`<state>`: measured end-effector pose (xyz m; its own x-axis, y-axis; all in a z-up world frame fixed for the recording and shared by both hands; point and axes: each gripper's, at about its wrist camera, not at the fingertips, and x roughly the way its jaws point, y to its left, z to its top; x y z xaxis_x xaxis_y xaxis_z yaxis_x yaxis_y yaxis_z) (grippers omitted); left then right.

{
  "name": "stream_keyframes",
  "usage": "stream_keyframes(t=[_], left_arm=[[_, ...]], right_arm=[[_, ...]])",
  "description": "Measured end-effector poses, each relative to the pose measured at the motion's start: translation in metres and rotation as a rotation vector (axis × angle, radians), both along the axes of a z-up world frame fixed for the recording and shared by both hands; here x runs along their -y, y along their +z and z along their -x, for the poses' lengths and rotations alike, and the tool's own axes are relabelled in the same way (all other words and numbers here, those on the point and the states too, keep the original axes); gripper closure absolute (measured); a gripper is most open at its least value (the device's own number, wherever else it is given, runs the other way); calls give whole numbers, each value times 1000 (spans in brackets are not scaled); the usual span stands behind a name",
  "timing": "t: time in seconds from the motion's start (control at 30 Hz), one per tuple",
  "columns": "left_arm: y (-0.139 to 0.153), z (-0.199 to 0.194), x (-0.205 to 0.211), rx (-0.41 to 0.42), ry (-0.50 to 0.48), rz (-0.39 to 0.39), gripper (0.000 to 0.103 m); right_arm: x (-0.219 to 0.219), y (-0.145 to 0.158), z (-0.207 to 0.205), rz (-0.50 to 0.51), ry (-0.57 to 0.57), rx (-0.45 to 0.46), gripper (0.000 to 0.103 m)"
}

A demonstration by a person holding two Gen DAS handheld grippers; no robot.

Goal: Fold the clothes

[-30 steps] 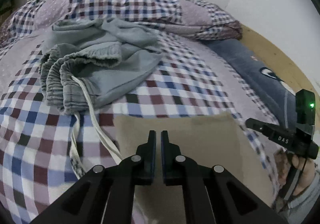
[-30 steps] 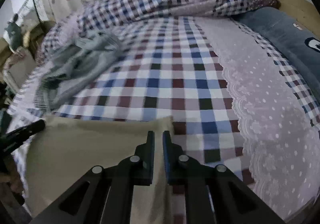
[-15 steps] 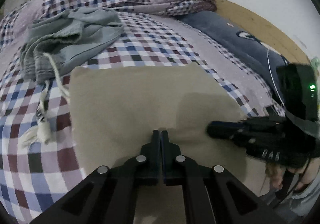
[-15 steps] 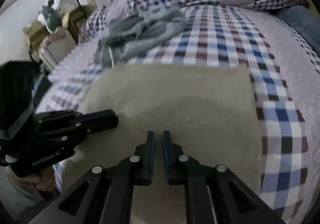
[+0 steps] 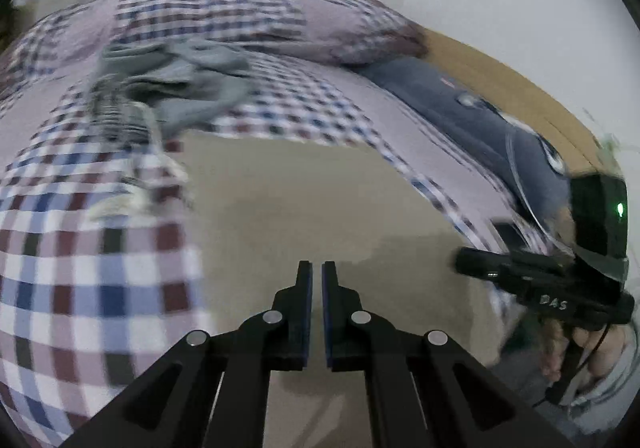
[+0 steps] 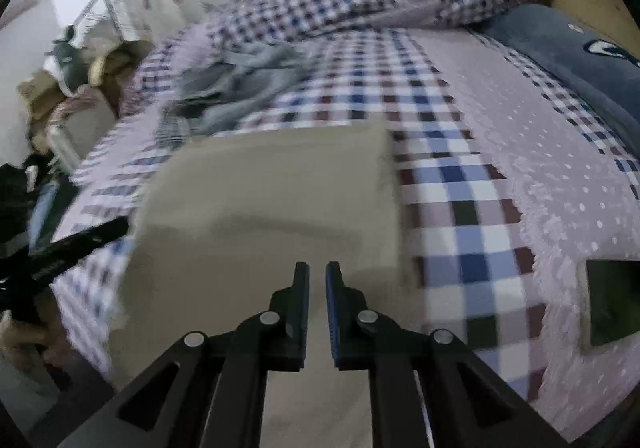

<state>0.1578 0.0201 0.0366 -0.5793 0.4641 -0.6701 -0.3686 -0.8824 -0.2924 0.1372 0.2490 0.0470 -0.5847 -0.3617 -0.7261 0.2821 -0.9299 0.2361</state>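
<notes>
A flat beige folded garment (image 5: 300,192) (image 6: 272,184) lies on the checked bedspread (image 5: 80,288). My left gripper (image 5: 317,264) hovers over its near part, shut, with nothing seen between the fingers. My right gripper (image 6: 317,266) is over the garment's near right part. Its jaws are opening by a narrow slit, and only the cloth below shows through it. Each gripper appears in the other's view: the right gripper (image 5: 464,260) at the garment's right edge, the left gripper (image 6: 120,224) at its left edge. A crumpled grey pair of trousers (image 5: 184,88) (image 6: 240,88) lies beyond the garment.
A rolled checked duvet (image 5: 220,12) lines the far side of the bed. A dark blue pillow (image 6: 580,60) rests against the wooden bed frame (image 5: 500,68) on the right. A dark flat phone-like object (image 6: 612,300) lies near the right edge. Cluttered furniture (image 6: 60,88) stands left of the bed.
Both grippers slid across the beige garment; they were close together half a second ago and now stand apart at its two sides. The views are blurred by motion.
</notes>
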Motion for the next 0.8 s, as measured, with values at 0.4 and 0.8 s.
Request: stream_keyframes(t=[0.4,0.8], left_arm=[[-42,-39,-46,113,-113,95,101],[-24,-61,26,142,107,-57,99]], right_arm=[[32,-41,-43,-44,122,112,101],[-44,-34,-58,-40,-160,111,97]])
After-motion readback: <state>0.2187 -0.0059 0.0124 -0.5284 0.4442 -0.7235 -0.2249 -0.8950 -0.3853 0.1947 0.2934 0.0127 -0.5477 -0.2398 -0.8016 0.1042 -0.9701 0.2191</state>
